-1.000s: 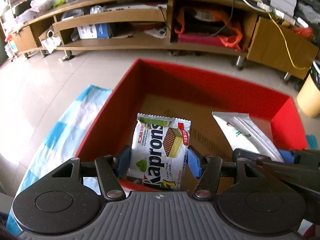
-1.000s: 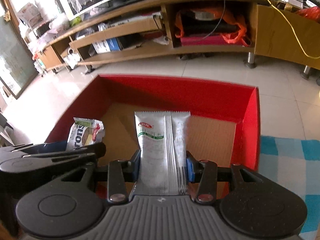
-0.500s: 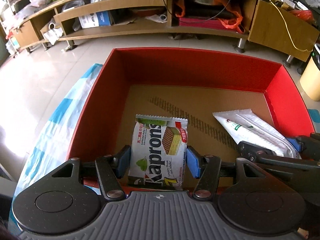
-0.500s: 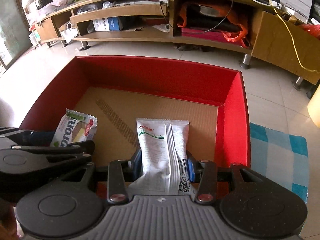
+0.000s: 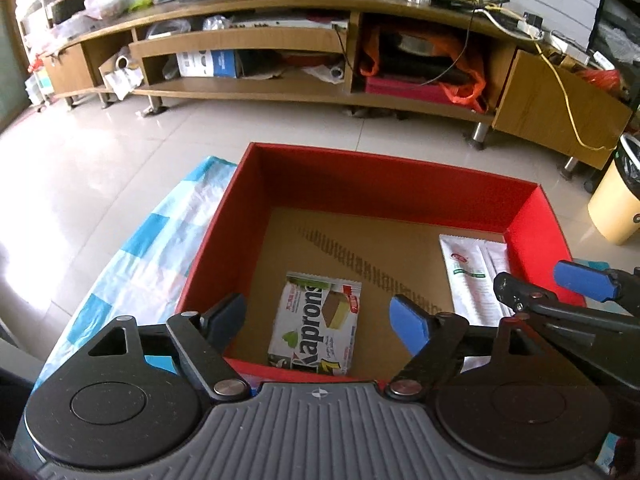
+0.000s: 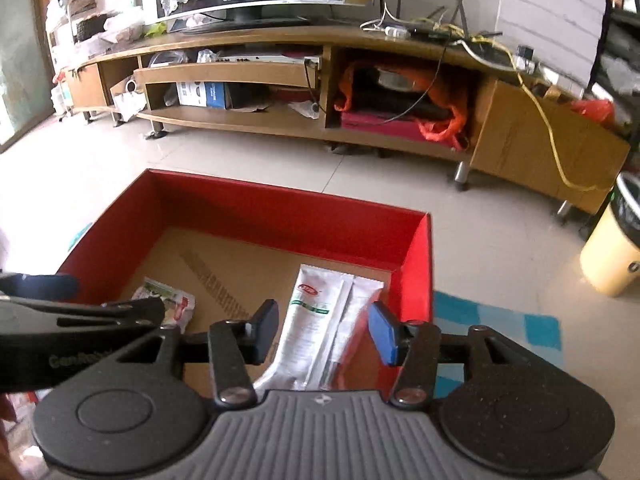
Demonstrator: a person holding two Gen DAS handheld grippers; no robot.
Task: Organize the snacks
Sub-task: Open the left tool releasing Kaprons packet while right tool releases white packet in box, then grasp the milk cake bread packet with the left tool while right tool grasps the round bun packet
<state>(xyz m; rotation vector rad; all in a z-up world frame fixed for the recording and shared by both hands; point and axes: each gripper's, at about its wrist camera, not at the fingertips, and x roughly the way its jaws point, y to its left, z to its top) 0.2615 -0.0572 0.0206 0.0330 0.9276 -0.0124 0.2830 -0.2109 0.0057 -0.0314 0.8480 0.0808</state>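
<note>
- Two snacks lie loose on the cardboard floor of the red box (image 5: 400,192): the Kaprons pack (image 5: 316,326) toward the near left, the white pack (image 6: 320,332) along the right wall.
- Left gripper (image 5: 316,322): fingers spread wide, nothing between them, hanging above the Kaprons pack with clear gaps either side.
- Right gripper (image 6: 322,330): fingers likewise apart, holding nothing; the white pack lies below the gap. Whether its near end leans on the box's front wall cannot be told; that part is blurred and hidden by the gripper body.
- Risk, snagging: the Kaprons pack sits close to the near wall. A low or slanted pull-back could catch the left fingers (image 5: 410,326) on the box rim and drag or tip the box on the checked cloth (image 5: 152,248).
- Risk, collision: in the left view the right gripper's fingertips appear just beside the left gripper's right-hand finger. Careless sideways motion by either hand could knock the two together.
- Risk, disorder: both packs are light foil and probably slide easily on cardboard; a brushing finger could push them askew or onto one another.
- Risk, crowding: the white pack hugs the right wall, so any regrasp there would likely leave little room for the outer finger.
- Outside the box: bin (image 6: 612,248) and TV stand (image 6: 280,72), well apart, no hazard judged.
</note>
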